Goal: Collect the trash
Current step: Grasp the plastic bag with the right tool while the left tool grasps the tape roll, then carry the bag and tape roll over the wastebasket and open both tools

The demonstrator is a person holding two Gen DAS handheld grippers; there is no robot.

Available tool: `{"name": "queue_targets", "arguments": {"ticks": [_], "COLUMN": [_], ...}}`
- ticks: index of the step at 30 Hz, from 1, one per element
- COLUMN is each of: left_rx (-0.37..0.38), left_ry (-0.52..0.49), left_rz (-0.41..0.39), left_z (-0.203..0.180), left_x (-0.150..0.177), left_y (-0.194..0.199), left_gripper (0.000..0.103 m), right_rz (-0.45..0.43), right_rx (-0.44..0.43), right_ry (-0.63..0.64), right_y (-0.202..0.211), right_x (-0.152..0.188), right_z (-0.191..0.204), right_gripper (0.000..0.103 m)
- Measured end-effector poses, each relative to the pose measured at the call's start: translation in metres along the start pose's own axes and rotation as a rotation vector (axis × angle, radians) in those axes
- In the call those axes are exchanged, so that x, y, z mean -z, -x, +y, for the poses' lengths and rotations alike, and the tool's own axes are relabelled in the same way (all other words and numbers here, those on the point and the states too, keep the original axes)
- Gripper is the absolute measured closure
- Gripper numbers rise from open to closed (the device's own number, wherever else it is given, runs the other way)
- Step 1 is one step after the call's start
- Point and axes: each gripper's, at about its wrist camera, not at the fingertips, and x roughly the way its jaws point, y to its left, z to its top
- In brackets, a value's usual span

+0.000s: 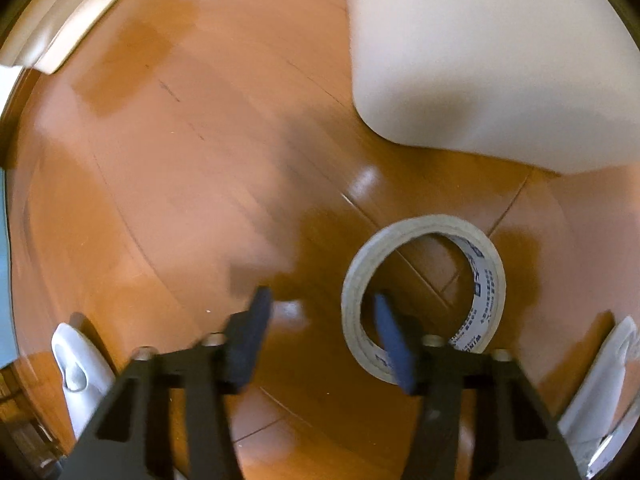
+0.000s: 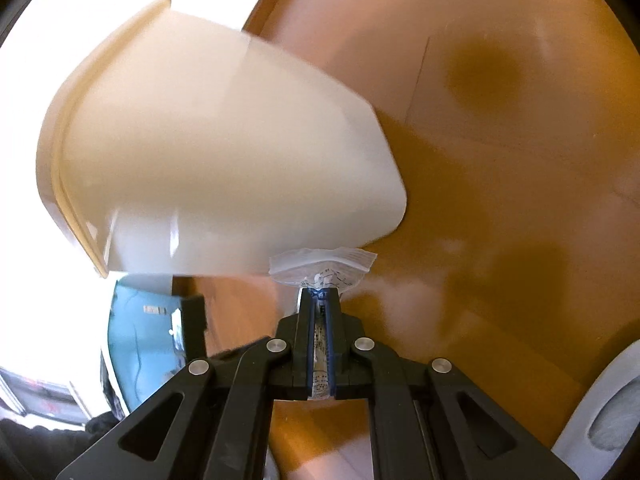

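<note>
The left gripper (image 1: 320, 316) was spread wide above the wooden floor (image 1: 168, 184); one fingertip (image 1: 386, 320) stood inside the hole of the one tape roll (image 1: 424, 300), the other outside, probably to pinch its wall; the white bin (image 1: 480, 60) stood near, beyond the roll; the right gripper (image 2: 320, 300) was pressed together on one clear plastic wrapper (image 2: 322, 266), just beside the wall of the same bin (image 2: 216, 152), I think to carry it up to the rim; so two trash pieces, one bin
</note>
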Motion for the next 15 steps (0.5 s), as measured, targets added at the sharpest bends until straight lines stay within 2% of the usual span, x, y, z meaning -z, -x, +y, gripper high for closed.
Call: {"name": "queue_targets", "arguments": {"ticks": [3, 5, 6, 7, 12, 15], "left_rx": [-0.003, 0.003, 0.0, 0.0, 0.007, 0.03], "left_ry": [-0.018, -0.041, -0.052, -0.06, -0.097, -0.116], "left_rz": [-0.005, -0.006, -0.006, -0.002, -0.011, -0.011], "left_z": [-0.009, -0.015, -0.017, -0.02, -0.031, -0.031], "left_x": [-0.003, -0.006, -0.007, -0.007, -0.001, 0.006], "left_y": [-0.002, -0.002, -0.001, -0.002, 0.006, 0.02], "left_gripper": [0.066, 0.079, 0.09, 0.094, 0.095, 0.095], "right_rz": [-0.03, -0.046, -0.053, -0.064, -0.128, -0.196], "right_rx": [0.003, 0.005, 0.008, 0.012, 0.032, 0.049], "right_ry": [0.02, 0.03, 0.033, 0.034, 0.049, 0.082], "right_y": [0.01, 0.018, 0.021, 0.025, 0.051, 0.076], "right_x": [-0.002, -0.001, -0.002, -0.003, -0.009, -0.018], "right_z": [0.004, 0.006, 0.007, 0.008, 0.009, 0.018], "right_gripper": [0.098, 0.098, 0.098, 0.098, 0.098, 0.098]}}
